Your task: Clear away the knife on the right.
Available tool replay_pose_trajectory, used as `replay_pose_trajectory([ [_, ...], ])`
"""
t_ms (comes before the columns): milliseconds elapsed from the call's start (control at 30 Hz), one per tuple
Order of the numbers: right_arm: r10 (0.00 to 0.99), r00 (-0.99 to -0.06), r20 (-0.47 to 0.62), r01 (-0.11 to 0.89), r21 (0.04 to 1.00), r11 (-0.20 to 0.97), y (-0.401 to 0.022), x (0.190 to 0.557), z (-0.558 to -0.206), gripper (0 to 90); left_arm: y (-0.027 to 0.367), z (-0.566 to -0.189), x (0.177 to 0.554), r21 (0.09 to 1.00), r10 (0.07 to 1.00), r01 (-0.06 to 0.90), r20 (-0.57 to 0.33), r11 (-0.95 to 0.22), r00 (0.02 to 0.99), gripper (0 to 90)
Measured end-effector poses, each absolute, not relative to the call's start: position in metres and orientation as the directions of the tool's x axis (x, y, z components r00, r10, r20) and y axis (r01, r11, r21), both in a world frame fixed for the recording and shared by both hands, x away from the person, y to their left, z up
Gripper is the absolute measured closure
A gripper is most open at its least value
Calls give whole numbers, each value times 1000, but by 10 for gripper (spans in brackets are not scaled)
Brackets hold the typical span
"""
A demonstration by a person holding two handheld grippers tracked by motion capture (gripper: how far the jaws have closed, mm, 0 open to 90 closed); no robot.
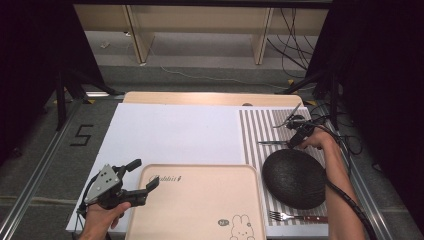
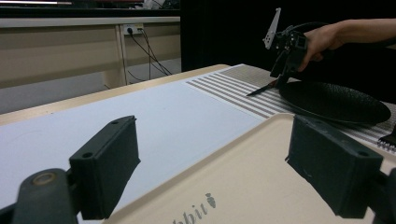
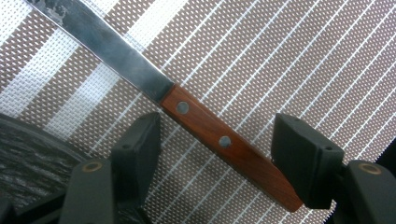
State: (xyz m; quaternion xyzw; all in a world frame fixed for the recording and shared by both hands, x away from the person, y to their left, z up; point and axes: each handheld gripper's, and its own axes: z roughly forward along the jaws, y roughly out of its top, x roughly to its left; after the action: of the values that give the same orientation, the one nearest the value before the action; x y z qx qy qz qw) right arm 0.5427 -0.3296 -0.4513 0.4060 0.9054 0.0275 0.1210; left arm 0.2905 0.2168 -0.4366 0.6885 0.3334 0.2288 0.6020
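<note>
Striped placemat [image 3: 289, 56] at desk's right edge: wooden-handled steel knife [image 3: 224, 144], stiff, slippery-bladed; right gripper [image 3: 215, 154] spread astride handle; best pinched there.

The knife [image 3: 187, 112] has a smooth, slightly smudged metal blade and a polished reddish wood handle with two metal rivets. It lies on a woven striped placemat [image 3: 289, 60]. The black plate [image 1: 294, 178] looks matt and rough-textured; the beige tray [image 1: 195, 205] smooth, matt plastic.

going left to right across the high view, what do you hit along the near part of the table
left gripper → beige tray → black plate, with the fork lying just below it on the striped mat
</note>
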Motion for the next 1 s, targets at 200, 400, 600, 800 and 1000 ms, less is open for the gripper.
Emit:
replay_pose_trajectory([
  [200,724,-659,-205,710,147,688,-329,542,-452,380,217,-437,291,982,732,181,-87,-51,676,157],
  [400,724,-662,-194,711,143,689,-327,541,-451,422,217,-437,291,982,732,181,-86,-52,676,157],
  [600,710,-676,-197,697,144,703,-326,541,-451,466,216,-437,290,982,731,181,-86,-52,677,157],
  [800,692,-697,-191,678,139,722,-326,541,-450,517,216,-437,290,981,735,185,-83,-58,673,157],
  [1000,691,-699,-181,679,133,722,-324,540,-450,561,216,-437,290,982,731,182,-88,-50,677,157],
])
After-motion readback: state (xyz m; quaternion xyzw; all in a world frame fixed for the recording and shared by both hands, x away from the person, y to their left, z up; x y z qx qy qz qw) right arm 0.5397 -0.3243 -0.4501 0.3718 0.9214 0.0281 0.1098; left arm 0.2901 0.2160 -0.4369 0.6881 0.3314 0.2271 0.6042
